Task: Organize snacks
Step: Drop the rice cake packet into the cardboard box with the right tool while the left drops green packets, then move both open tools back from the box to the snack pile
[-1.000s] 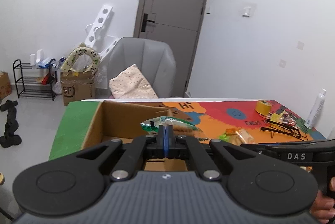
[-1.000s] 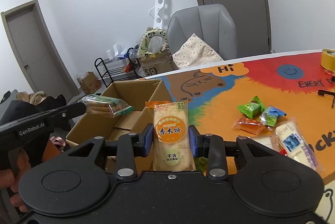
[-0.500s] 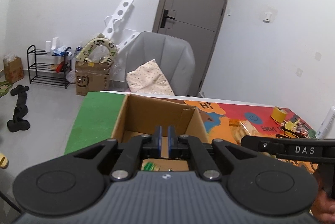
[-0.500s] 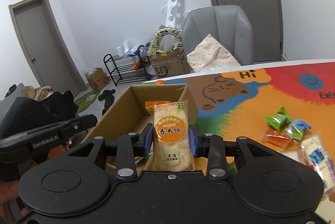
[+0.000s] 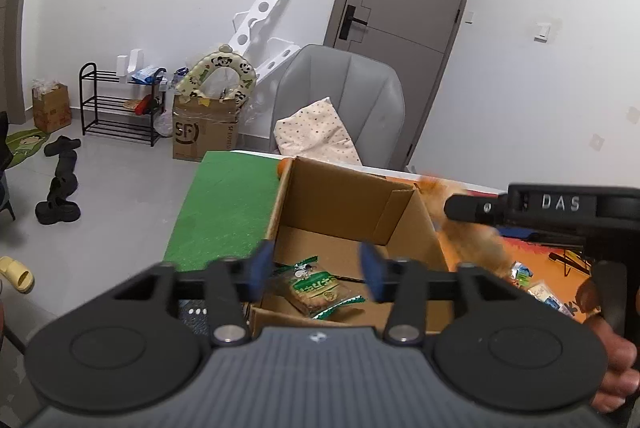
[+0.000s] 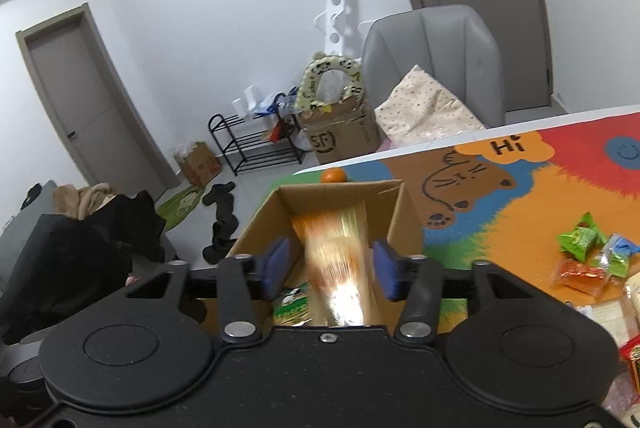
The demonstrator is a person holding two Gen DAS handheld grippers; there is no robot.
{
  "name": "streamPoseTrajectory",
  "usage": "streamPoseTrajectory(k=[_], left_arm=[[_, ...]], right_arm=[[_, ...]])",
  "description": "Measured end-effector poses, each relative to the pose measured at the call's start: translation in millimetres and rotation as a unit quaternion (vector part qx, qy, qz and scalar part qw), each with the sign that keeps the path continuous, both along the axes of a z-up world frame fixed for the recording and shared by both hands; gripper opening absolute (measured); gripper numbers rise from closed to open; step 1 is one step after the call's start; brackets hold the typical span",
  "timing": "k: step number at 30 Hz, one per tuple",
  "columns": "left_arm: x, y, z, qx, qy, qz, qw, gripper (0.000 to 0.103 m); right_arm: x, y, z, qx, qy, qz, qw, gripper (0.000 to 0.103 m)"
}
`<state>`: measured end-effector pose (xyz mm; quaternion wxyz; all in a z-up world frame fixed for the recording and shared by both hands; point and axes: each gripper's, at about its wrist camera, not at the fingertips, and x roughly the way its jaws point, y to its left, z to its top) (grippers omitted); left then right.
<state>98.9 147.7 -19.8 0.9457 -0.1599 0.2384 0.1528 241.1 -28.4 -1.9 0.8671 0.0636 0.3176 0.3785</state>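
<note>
Both grippers hang over the open box (image 5: 352, 224), which fills the lower centre of each wrist view.

Left gripper (image 5: 318, 270): jaws spread wide, nothing between them. A green packet (image 5: 320, 290) lies flat on the box floor, low in the left view just under the jaws.

Right gripper (image 6: 331, 270): jaws spread, pads clear of the orange packet (image 6: 336, 268) on both sides. That packet is motion-blurred between them, lower centre of the right view, over the box interior; it reads as loose and dropping, not held. In the left view it shows as an orange smear at right centre by the box's right wall, just below the right gripper's tip.

Step in hand, as I judge it: release of the orange packet into the box.

Notes for doing it well:
- Keep the right jaws apart and steady until the packet settles; closing early could catch the wrapper edge.
- It falls close to the right wall, so a packet that tips could hang on the rim. Check this before moving off.
- Lift the right gripper straight up to clear the flap (image 6: 390, 188).

Remaining work: loose snacks (image 6: 588, 252) lie on the mat (image 6: 520, 212) at the right edge of the right view, well apart from the box. An orange fruit (image 6: 333, 175) sits just beyond the box's far wall.
</note>
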Motion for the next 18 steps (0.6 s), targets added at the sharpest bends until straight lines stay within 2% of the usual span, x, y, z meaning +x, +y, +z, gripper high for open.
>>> streamPoseTrajectory(k=[2,5,18], left_arm=[[1.7,-3.0,1.7,0.003,0.001,0.002,1.0000,0.075],[2.6,-7.8,2.1,0.009,-0.003,0.005,0.9999,0.084],[25.3,-51.5,-3.8,0.015,0.016,-0.043,0.9988,0.092]], right_arm=[[0.2,-9.1,-0.8,0.002,0.002,-0.004,1.000,0.053],[-0.3,-27.5,-2.7,0.000,0.006,-0.017,1.000,0.056],[-7.4,-110.1,-15.2,-0.021,0.019,-0.068,0.997,0.072]])
